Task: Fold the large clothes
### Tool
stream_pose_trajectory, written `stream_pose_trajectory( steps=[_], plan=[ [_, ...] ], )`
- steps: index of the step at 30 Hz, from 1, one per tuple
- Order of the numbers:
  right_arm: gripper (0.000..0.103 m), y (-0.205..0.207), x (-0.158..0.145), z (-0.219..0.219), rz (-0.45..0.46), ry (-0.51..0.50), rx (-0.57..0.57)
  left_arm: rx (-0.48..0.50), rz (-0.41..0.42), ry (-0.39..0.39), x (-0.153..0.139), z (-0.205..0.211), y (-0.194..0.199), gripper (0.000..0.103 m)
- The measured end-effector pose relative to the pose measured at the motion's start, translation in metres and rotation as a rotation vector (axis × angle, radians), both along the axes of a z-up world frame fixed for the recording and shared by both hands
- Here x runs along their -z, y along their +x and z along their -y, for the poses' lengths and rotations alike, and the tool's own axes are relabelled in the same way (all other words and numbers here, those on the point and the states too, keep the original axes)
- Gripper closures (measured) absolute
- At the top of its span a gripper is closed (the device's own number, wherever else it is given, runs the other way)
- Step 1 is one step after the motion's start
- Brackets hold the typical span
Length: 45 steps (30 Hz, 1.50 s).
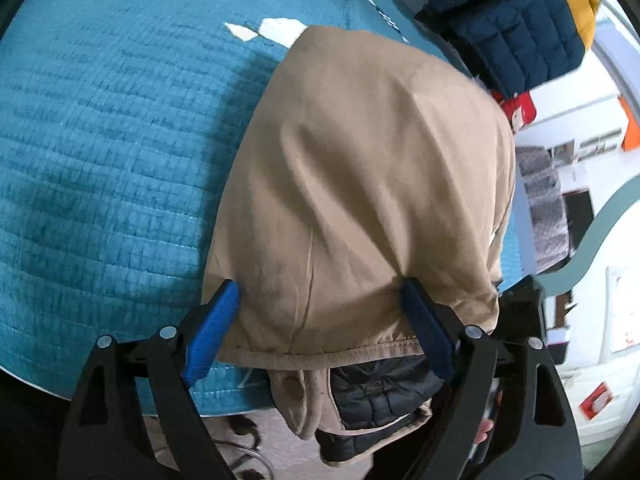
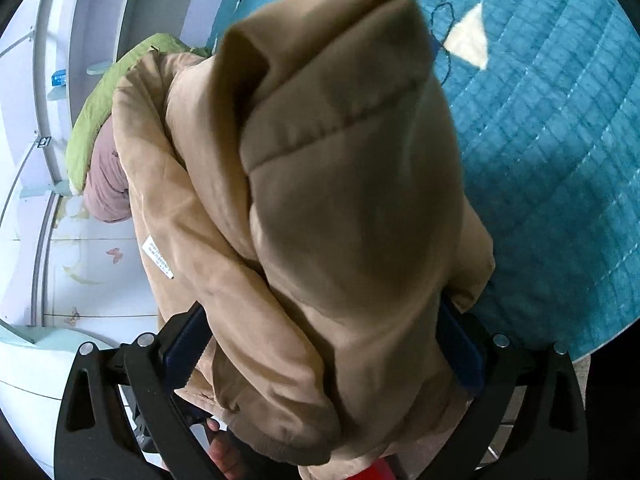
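A tan padded jacket point(image 1: 360, 184) with a dark quilted lining point(image 1: 376, 392) hangs bunched over the near edge of a teal quilted bed cover point(image 1: 104, 152). My left gripper point(image 1: 320, 320) has its blue-padded jaws wide apart around the jacket's ribbed hem, with the cloth bulging between them. In the right wrist view the same jacket point(image 2: 340, 208) fills the middle, a sleeve or cuff end pointing away. My right gripper point(image 2: 320, 344) straddles a thick bundle of it, jaws wide apart. A white care label point(image 2: 158, 257) shows on the left fold.
A navy and mustard puffer jacket point(image 1: 516, 24) and a red item point(image 1: 518, 107) lie at the bed's far right. A green and mauve garment pile point(image 2: 100, 136) lies left of the tan jacket. White cabinets point(image 2: 36, 160) stand beyond. Bed cover point(image 2: 560, 140) spreads right.
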State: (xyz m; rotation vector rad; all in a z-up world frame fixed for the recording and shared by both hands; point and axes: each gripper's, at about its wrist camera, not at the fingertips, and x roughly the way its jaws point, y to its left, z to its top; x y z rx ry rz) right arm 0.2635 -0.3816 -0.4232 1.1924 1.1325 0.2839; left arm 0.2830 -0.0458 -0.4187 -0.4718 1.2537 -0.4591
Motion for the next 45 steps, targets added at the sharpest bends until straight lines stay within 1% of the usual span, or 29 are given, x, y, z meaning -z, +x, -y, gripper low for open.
stream_pose_trajectory(
  steps=[1, 3, 4, 5, 6, 7, 10, 12, 13, 15, 18, 19, 22, 24, 26, 27, 28, 29, 31, 33, 34, 36, 39, 42, 43, 44, 45],
  plan=[
    [0.006, -0.002, 0.000, 0.001, 0.006, 0.001, -0.002, 0.002, 0.004, 0.008, 0.000, 0.003, 0.001, 0.020],
    [0.011, -0.005, 0.000, 0.004, 0.016, 0.012, 0.003, 0.010, 0.001, -0.005, 0.002, 0.006, -0.003, 0.020],
    [0.017, -0.008, 0.000, 0.006, 0.017, 0.033, 0.013, 0.012, 0.002, -0.008, 0.003, 0.008, -0.003, 0.020],
    [0.034, -0.011, 0.002, 0.007, 0.021, 0.085, 0.027, 0.015, 0.001, -0.009, 0.004, 0.010, -0.004, 0.020],
    [0.044, -0.013, 0.005, 0.007, 0.026, 0.149, 0.042, 0.020, 0.002, -0.011, 0.004, 0.012, -0.005, 0.020],
    [0.045, -0.015, 0.006, 0.007, 0.030, 0.179, 0.049, 0.019, 0.007, -0.009, 0.005, 0.013, -0.006, 0.020],
    [0.045, -0.014, 0.010, 0.005, 0.034, 0.185, 0.046, 0.015, 0.011, -0.011, 0.007, 0.016, -0.008, 0.020],
    [0.033, -0.014, 0.017, 0.004, 0.032, 0.206, 0.065, 0.010, 0.013, -0.009, 0.009, 0.018, -0.008, 0.020],
    [0.032, -0.013, 0.016, 0.003, 0.036, 0.197, 0.065, 0.007, 0.015, -0.005, 0.010, 0.021, -0.009, 0.020],
    [0.032, -0.014, 0.011, 0.002, 0.037, 0.165, 0.051, 0.003, 0.019, 0.023, 0.011, 0.026, -0.008, 0.020],
    [0.034, -0.017, 0.009, 0.004, 0.036, 0.156, 0.055, -0.015, 0.011, 0.066, 0.008, 0.029, -0.010, 0.014],
    [0.034, -0.019, 0.009, 0.005, 0.035, 0.161, 0.058, -0.022, 0.007, 0.064, 0.008, 0.027, -0.011, 0.012],
    [0.034, -0.022, 0.006, 0.005, 0.038, 0.141, 0.055, -0.053, -0.018, 0.051, 0.017, 0.021, -0.012, 0.010],
    [0.034, -0.016, 0.007, 0.000, 0.038, 0.142, 0.062, -0.057, -0.021, 0.057, 0.020, 0.026, -0.011, 0.010],
    [0.034, -0.019, 0.009, 0.001, 0.037, 0.152, 0.067, -0.056, -0.029, 0.056, 0.021, 0.032, -0.008, 0.010],
    [0.035, -0.021, 0.009, 0.006, 0.037, 0.154, 0.065, -0.053, -0.027, 0.064, 0.020, 0.037, -0.007, 0.011],
    [0.036, -0.022, 0.007, 0.006, 0.040, 0.156, 0.060, -0.050, -0.016, 0.066, 0.016, 0.042, -0.006, 0.020],
    [0.038, -0.023, 0.006, 0.006, 0.043, 0.160, 0.055, -0.033, 0.005, 0.071, 0.011, 0.048, -0.008, 0.023],
    [0.044, -0.021, 0.003, 0.000, 0.044, 0.176, 0.053, 0.008, 0.051, 0.102, 0.000, 0.058, -0.011, 0.039],
    [0.052, -0.024, -0.003, -0.002, 0.059, 0.175, 0.039, 0.031, 0.085, 0.112, -0.008, 0.060, -0.014, 0.052],
    [0.054, -0.024, -0.007, -0.005, 0.071, 0.178, 0.031, 0.045, 0.103, 0.117, -0.013, 0.060, -0.016, 0.057],
    [0.060, -0.026, -0.018, -0.016, 0.101, 0.185, 0.014, 0.051, 0.140, 0.128, -0.024, 0.058, -0.018, 0.062],
    [0.063, -0.027, -0.035, -0.028, 0.148, 0.186, -0.010, 0.067, 0.222, 0.147, -0.046, 0.051, -0.022, 0.067],
    [0.064, -0.026, -0.053, -0.042, 0.193, 0.192, -0.042, 0.062, 0.283, 0.145, -0.070, 0.034, -0.025, 0.070],
    [0.064, -0.024, -0.059, -0.048, 0.207, 0.199, -0.056, 0.067, 0.304, 0.153, -0.074, 0.027, -0.025, 0.070],
    [0.064, -0.022, -0.065, -0.055, 0.222, 0.206, -0.068, 0.067, 0.340, 0.167, -0.085, 0.022, -0.027, 0.070],
    [0.064, -0.021, -0.070, -0.058, 0.234, 0.210, -0.076, 0.068, 0.355, 0.167, -0.092, 0.015, -0.028, 0.070]
  ],
)
